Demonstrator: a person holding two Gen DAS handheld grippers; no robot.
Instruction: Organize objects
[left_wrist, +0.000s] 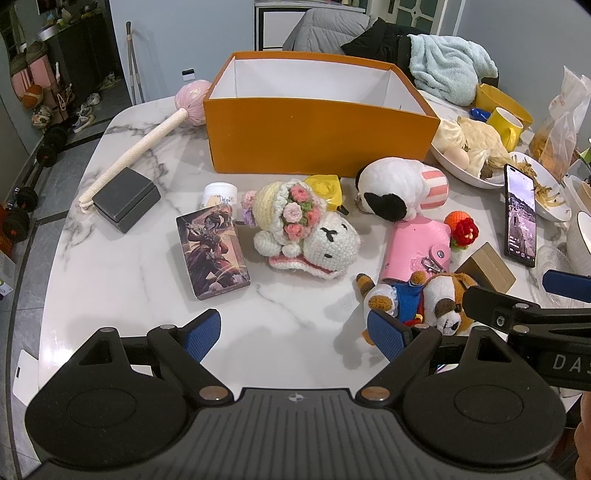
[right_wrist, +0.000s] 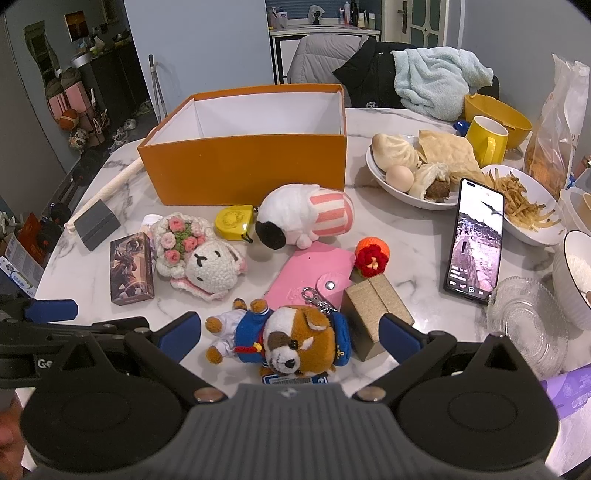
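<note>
A white marble surface (left_wrist: 129, 273) carries an orange box (left_wrist: 317, 144) toward its far edge. Nearer lie a grey case (left_wrist: 125, 199), card box (left_wrist: 212, 253), crochet bunny (left_wrist: 306, 230), pink wallet (left_wrist: 417, 251), dog plush (right_wrist: 280, 338) and phone (right_wrist: 476, 240).

A phone (right_wrist: 475, 238) lies near the right edge of the table (right_wrist: 402, 229). Past it sit a bowl of buns and an egg (right_wrist: 410, 168), a plate of fries (right_wrist: 522, 205) and a yellow mug (right_wrist: 487, 139). A clear glass dish (right_wrist: 526, 325) sits near the front right corner.
</note>
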